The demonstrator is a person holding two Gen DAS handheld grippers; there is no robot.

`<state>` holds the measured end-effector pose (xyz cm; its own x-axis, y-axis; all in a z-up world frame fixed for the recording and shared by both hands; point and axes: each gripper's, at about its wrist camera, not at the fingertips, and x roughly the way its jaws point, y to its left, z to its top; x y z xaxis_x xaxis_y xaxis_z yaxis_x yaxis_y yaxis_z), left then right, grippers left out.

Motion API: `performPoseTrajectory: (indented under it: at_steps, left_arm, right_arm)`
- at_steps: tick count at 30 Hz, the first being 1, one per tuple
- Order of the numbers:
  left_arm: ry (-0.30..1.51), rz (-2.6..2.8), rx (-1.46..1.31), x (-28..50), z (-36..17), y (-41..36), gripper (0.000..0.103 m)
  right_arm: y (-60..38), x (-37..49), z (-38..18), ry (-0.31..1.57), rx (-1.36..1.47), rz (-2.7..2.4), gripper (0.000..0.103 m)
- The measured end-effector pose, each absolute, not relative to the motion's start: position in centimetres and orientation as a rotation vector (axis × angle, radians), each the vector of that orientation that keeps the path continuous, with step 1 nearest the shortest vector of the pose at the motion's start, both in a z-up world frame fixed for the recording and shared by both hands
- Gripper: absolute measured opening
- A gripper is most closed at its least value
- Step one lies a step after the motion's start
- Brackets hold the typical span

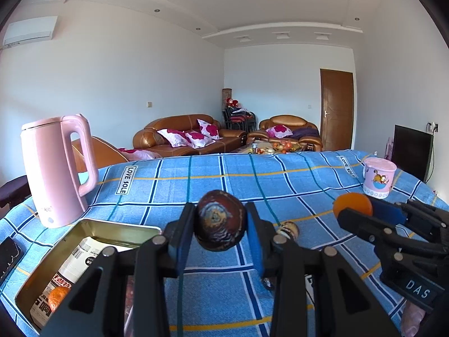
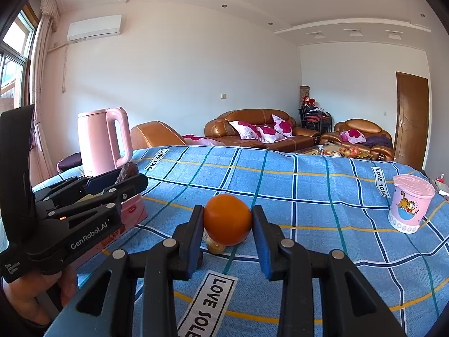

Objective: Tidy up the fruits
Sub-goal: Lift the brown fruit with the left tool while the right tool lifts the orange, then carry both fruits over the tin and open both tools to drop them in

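A: Left wrist view first: at the near left sits an open metal tin point(image 1: 92, 227) with a printed packet and a small orange point(image 1: 57, 296) already in it. A pink kettle point(image 1: 56, 168) stands just behind the tin.

B: And the left tongs point(image 1: 220, 220)?

A: Pinching a dark brownish-red fruit point(image 1: 220, 220), held clear above the blue checked cloth of the surface point(image 1: 196, 185). I can't name the fruit for certain. A smaller mottled fruit point(image 1: 289, 229) lies on the cloth just right of it.

B: Over on the right?

A: The right tongs point(image 2: 228, 220) are clamped on an orange point(image 2: 228, 220), also lifted. Another small yellowish fruit point(image 2: 215, 246) rests on the cloth beneath it. A pink cartoon cup point(image 2: 409, 203) stands far right.

B: So which step is this?

A: I'd judge both fruits are picked and in carry. Next, each should travel left to the tin, one at a time so the tongs don't collide, and be lowered before release.
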<state>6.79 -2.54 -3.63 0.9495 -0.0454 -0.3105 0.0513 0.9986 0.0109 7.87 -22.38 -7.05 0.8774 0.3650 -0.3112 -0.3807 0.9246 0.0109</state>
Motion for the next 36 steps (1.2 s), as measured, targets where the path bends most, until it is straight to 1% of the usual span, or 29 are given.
performPoseTrajectory:
  at_steps: [14,22,36]
  left_arm:
    - [0.366,-0.040,0.018,5.6,-3.8,-1.3,0.037]
    - [0.414,0.002,0.004,5.0,-3.6,1.5,0.037]
    - [0.432,0.113,-0.028,3.5,-2.9,7.5,0.037]
  right_arm:
    - [-19.6,8.1,-7.1,0.345,-0.085,0.442,0.036]
    - [-16.5,8.1,-6.7,0.364,-0.101,0.509,0.036]
    - [-10.2,7.7,-5.4,0.360,-0.143,0.642,0.036]
